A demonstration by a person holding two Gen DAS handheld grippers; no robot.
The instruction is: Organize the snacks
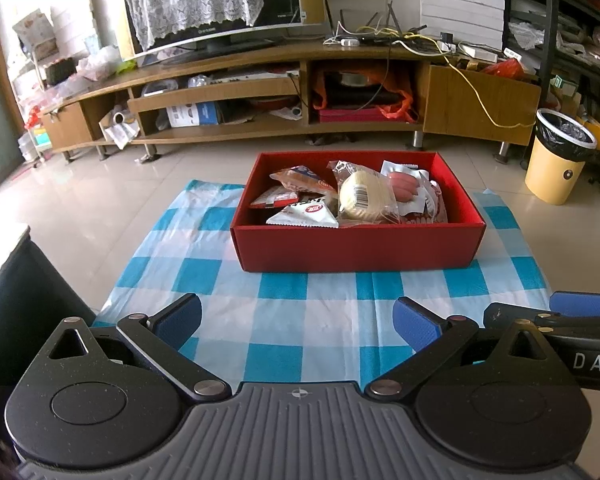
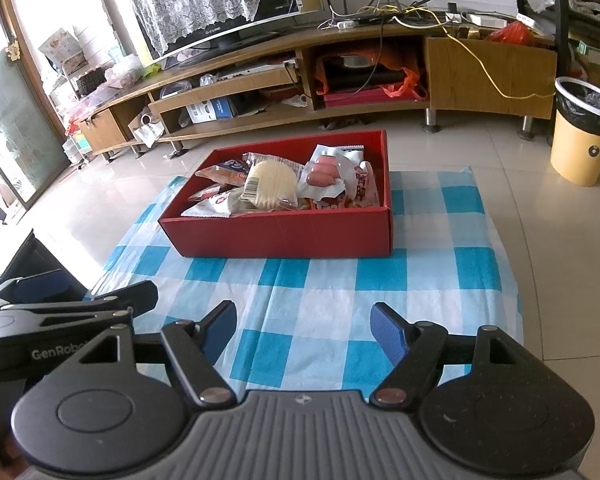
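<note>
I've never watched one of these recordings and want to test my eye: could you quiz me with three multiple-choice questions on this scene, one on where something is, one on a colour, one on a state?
1. Where does the red cardboard box of wrapped snacks stand?
A. on the blue-and-white checked cloth
B. on the wooden TV cabinet
C. inside the bin

2. What colour is the round waste bin with the black liner?
A. green
B. yellow
C. red

3. How are the left gripper and right gripper?
A. both clamped on snacks
B. one holds the box
C. both open and empty

Answers:
1. A, the box rests on the cloth spread over the tiled floor.
2. B, its body is pale yellow.
3. C, each camera shows only cloth between the parted blue pads.
</note>
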